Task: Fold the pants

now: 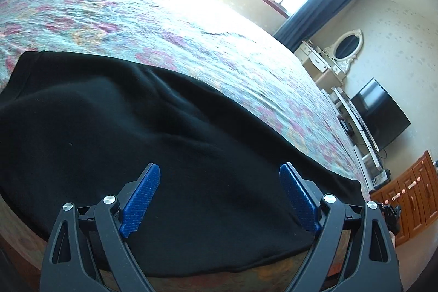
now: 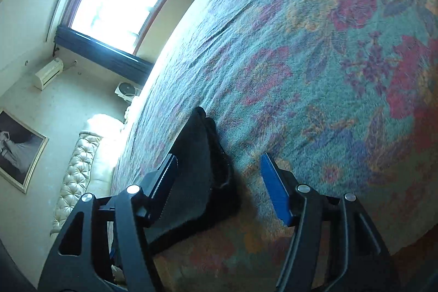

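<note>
The left gripper (image 1: 219, 193) is spread wide, its blue pads (image 1: 141, 203) well apart and holding nothing; it hovers over the near part of the black pants (image 1: 142, 133). Whether the tips touch the cloth cannot be told. The pants lie spread across the near side of the bed (image 1: 169, 26), over its flowered cover, with one edge hanging a little past the bed's near rim.

The right gripper (image 2: 219, 182) is also spread, nothing pinched. A narrow end of the pants (image 2: 202, 168) runs up between its fingers, close against the left-hand finger (image 2: 164, 182) and apart from the blue pad (image 2: 273, 193) on the other side. The flowered cover (image 2: 314, 59) fills the rest of that view.

The cloth looks like a soft, thick knit with a slightly fuzzy face: light, limp, not fragile, and likely to sag and drag rather than hold a shape. It should grip well on the ribbed pads, and it may cling to the textured cover when slid. The best holds are probably the hems and corners, where layers are doubled: the narrow end by the right gripper, and the near edge under the left one. Pinching both layers together would help keep the fold even.
</note>
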Demonstrator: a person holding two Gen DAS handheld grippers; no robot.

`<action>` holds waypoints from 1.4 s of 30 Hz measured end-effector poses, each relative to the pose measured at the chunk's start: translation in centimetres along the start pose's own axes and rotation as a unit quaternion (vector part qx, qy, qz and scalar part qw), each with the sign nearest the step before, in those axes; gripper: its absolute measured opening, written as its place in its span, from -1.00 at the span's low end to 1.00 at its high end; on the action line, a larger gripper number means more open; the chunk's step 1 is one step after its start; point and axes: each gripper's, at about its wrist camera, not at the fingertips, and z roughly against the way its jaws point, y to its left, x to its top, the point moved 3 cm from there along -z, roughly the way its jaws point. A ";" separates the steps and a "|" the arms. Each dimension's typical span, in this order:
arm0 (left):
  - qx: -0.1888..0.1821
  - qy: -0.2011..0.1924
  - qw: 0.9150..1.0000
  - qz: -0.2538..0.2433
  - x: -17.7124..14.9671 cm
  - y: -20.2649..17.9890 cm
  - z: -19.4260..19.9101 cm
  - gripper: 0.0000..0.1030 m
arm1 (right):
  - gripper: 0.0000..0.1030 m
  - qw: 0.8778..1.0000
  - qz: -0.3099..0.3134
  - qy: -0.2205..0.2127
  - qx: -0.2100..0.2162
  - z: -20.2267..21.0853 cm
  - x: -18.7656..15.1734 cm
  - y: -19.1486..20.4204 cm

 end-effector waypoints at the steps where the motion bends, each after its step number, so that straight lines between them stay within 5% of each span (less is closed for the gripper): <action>1: 0.005 -0.007 1.000 0.003 0.7 0.6 0.1 0.71 | 0.22 1.000 0.005 0.021 0.006 -0.8 0.5 0.1; 6: 0.009 -0.023 1.000 -0.001 2.8 3.1 0.2 0.71 | 0.22 0.992 -0.019 0.113 0.058 -4.4 0.8 -0.6; 13: -0.031 -0.013 0.999 0.027 2.8 6.8 0.5 0.71 | 0.20 0.972 -0.015 0.201 0.120 -7.3 -0.8 1.4; 14: -0.039 -0.016 0.999 0.028 2.8 7.0 0.7 0.71 | 0.08 0.972 -0.016 0.204 0.116 -7.7 -0.5 1.7; 16: -0.042 -0.018 0.999 0.028 2.6 7.2 1.0 0.71 | -0.71 0.970 -0.018 0.220 0.107 -8.4 -0.8 1.9; 17: -0.043 -0.018 0.999 0.028 2.6 7.3 1.2 0.71 | -0.76 0.972 -0.009 0.220 0.084 -8.5 -1.0 1.8; 25: -0.024 -0.016 0.999 0.016 3.7 9.7 3.6 0.71 | -0.77 0.984 0.009 0.177 0.026 -8.1 -1.7 2.1; 27: 0.001 -0.002 1.000 0.019 3.9 10.7 3.5 0.71 | -0.77 0.986 0.010 0.166 0.016 -8.0 -2.2 2.6; 29: -0.011 0.020 1.000 0.016 3.6 11.4 3.1 0.71 | -0.77 0.987 0.012 0.159 0.007 -7.5 -2.3 2.8; 33: 0.002 0.039 0.998 -0.047 2.5 10.6 3.4 0.71 | -0.77 0.989 0.017 0.145 -0.009 -6.6 -2.3 4.0; 39: -0.025 -0.021 0.998 0.049 2.4 13.8 6.6 0.71 | -0.73 0.990 0.032 0.127 -0.048 -6.5 -2.0 5.9; 42: -0.040 -0.016 0.997 0.070 2.4 14.6 7.3 0.70 | -0.43 0.980 0.040 0.147 -0.124 -7.4 -2.1 5.2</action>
